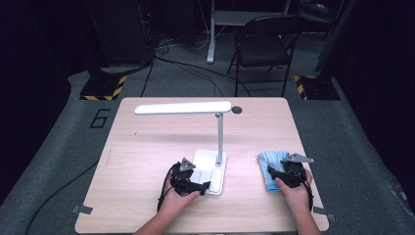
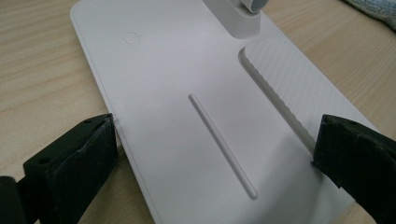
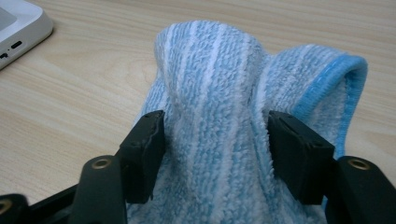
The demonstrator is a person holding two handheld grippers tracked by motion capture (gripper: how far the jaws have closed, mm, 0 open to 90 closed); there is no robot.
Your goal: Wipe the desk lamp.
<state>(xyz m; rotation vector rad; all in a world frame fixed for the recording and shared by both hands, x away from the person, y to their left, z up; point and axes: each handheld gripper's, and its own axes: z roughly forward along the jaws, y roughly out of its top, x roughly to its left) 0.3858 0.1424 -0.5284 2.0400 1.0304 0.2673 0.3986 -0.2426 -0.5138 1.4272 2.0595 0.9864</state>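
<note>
Left gripper (image 1: pixel 205 185): held low at the near edge of the lamp base (image 1: pixel 211 171), its jaws spread wide, one on each long side of the white slab. In the left gripper view (image 2: pixel 212 154) the left pad sits right at the base's edge and the right pad against the opposite rim; whether they press on it cannot be told.

Lamp base: flat and white, lying straight ahead of the left gripper and running away from it, with a raised ridge down its middle, a ribbed panel to the right and a faint round mark at the far left corner.

Lamp: the post (image 1: pixel 219 139) rises from the base's far end, beyond the left gripper, and carries a long white head (image 1: pixel 182 107) level above the table (image 1: pixel 147 161).

Right gripper (image 1: pixel 280 172): down on the table well to the right of the lamp base. Its jaws stand partly apart, and in the right gripper view (image 3: pixel 215 135) a raised fold of towel stands between them, its pile against both pads.

Towel (image 1: pixel 270 164): blue with white stripes and a blue hemmed edge, bunched up on the wood directly in front of and under the right gripper; the hem curls over to the right of the jaws (image 3: pixel 212 79).
</note>
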